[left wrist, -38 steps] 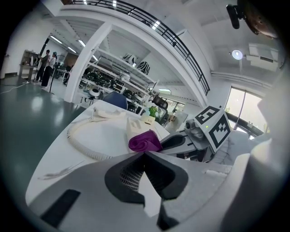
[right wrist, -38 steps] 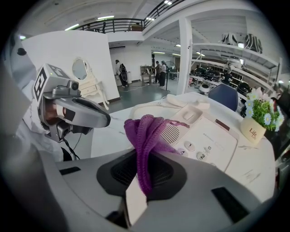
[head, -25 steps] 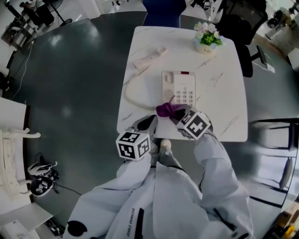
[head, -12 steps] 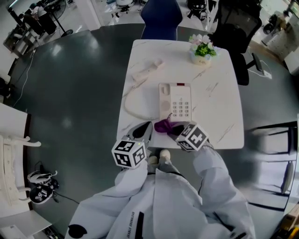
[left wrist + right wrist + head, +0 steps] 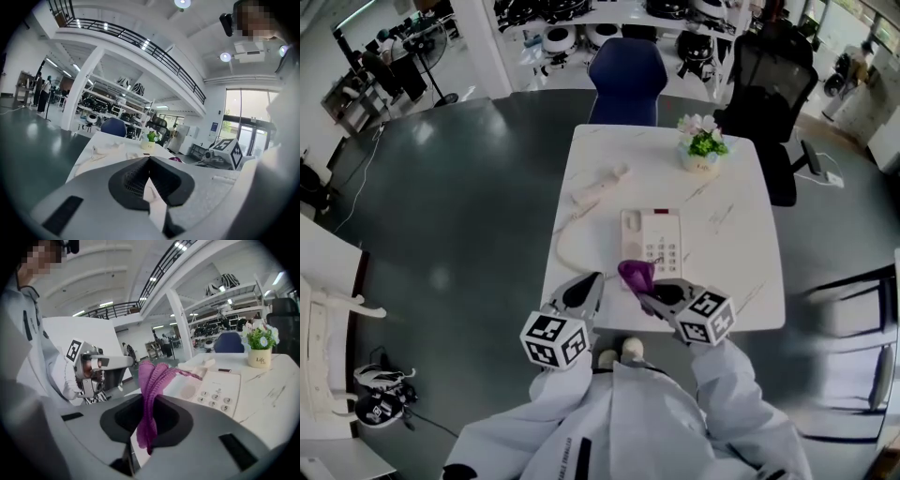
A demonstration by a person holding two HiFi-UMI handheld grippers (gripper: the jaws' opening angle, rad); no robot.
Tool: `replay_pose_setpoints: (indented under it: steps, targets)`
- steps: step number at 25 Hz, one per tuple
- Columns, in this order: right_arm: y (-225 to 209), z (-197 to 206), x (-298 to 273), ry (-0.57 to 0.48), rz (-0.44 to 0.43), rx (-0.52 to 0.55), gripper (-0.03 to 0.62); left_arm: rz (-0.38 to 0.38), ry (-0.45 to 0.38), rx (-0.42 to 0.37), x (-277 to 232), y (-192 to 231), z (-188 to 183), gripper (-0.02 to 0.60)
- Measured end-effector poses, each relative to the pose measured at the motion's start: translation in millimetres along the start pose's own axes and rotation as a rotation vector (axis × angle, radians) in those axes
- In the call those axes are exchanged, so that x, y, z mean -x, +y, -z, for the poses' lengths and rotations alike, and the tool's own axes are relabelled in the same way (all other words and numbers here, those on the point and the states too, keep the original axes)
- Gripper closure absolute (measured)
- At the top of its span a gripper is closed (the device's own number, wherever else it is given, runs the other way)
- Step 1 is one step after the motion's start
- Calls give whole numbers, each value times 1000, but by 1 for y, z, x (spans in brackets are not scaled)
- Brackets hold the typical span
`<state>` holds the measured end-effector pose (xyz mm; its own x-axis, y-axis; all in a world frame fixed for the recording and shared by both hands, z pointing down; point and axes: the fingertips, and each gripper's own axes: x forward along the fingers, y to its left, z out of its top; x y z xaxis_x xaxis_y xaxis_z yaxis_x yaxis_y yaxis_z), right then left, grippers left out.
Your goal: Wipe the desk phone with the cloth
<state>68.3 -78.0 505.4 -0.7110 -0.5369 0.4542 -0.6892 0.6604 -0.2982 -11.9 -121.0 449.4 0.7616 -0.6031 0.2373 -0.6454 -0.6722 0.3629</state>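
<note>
Your right gripper (image 5: 649,292) pinches the cloth (image 5: 635,273) at the near edge of the phone (image 5: 652,236). Your left gripper (image 5: 592,284) sits beside it, jaws closed on nothing.

The head view looked steeply down on the table (image 5: 741,253) from above its 6 o'clock edge. Each gripper view sat low behind its own jaws, facing roughly 12 o'clock across the tabletop. All three views shared the plant (image 5: 703,145).
</note>
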Motion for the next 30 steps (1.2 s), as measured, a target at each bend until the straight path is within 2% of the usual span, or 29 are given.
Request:
replay_pose_setpoints:
  steps: [5, 12, 20, 30]
  targets:
    - [0, -38, 22, -218, 23, -30, 556, 20, -65, -72, 6, -10, -27, 584]
    - [-14, -80, 58, -408, 104, -40, 556, 10, -148, -129, 15, -15, -62, 584]
    - [-30, -109, 93, -539, 211, -27, 556, -30, -234, -163, 23, -10, -94, 584]
    - [-48, -130, 116, -618, 308, -7, 556, -68, -306, -211, 27, -6, -119, 584]
